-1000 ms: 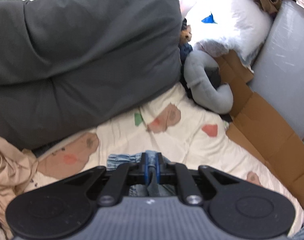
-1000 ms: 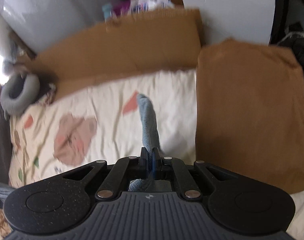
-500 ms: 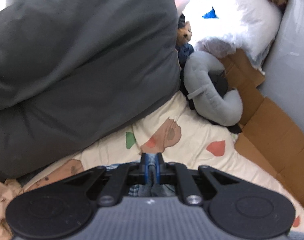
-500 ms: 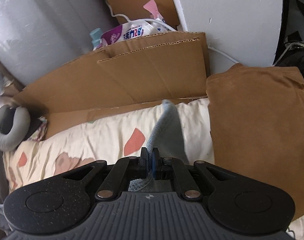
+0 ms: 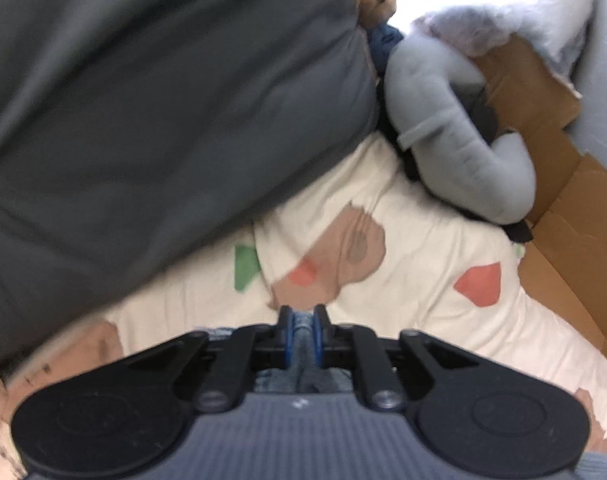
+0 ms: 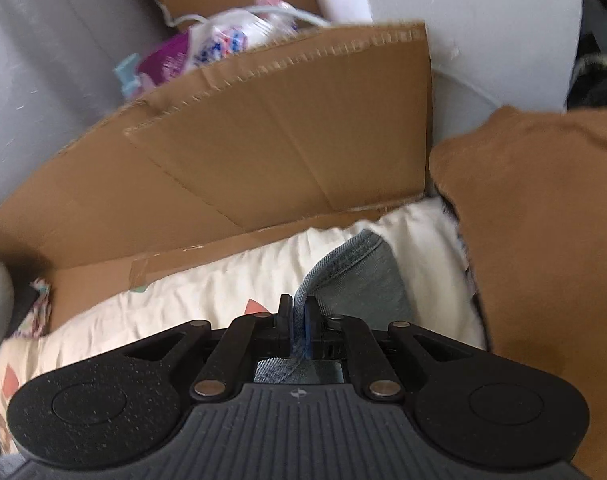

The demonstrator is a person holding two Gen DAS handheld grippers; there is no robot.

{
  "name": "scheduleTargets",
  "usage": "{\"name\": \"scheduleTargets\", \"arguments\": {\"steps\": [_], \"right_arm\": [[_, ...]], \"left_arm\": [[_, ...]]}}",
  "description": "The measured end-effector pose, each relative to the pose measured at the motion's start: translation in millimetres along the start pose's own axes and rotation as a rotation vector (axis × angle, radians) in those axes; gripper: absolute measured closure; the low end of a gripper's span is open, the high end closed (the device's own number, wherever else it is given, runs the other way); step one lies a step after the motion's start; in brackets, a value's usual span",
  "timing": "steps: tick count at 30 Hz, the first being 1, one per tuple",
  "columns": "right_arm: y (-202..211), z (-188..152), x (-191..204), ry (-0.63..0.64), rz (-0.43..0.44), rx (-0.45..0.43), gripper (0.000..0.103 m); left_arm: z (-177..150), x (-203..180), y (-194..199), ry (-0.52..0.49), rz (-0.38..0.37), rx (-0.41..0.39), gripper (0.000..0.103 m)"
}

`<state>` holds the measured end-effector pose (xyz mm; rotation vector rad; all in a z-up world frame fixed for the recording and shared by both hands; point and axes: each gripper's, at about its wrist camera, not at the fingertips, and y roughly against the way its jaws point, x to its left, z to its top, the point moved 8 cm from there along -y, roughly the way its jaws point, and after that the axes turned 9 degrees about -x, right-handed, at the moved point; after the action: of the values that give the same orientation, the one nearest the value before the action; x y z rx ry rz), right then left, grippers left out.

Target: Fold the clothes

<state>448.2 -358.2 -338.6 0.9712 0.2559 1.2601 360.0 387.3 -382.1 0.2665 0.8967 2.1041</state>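
denim garment [image 6: 355,276]: mostly hidden (under grippers) | grey pillow [image 5: 151,112]: blurred, cropped

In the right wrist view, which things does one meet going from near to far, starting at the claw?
Right claw → denim garment → cream printed bedsheet → cardboard sheet → purple and white packet.

Your left gripper [image 5: 302,316] and right gripper [image 6: 298,307] both pitch steeply down. Jaws on each have just been opening a crack, denim still between the pads on both.
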Motion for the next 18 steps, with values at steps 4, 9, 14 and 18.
{"name": "scheduleTargets", "arguments": {"steps": [4,9,14,18], "right_arm": [[-1,-8,14,0.007,0.03,-0.007,0.084],[10,-24,41,0.142,0.088,0.017,0.063],[34,-35,61,0.211,0.159,0.027,0.06],[53,-36,67,0.209,0.189,0.028,0.057]], "left_arm": [[-6,-5,0,-0.033,-0.014,0.007,0.084],[-17,-2,14,-0.038,-0.037,0.045,0.077],[-26,10,41,-0.051,-0.049,0.063,0.066],[-32,25,70,-0.048,-0.07,0.096,0.065]]}}
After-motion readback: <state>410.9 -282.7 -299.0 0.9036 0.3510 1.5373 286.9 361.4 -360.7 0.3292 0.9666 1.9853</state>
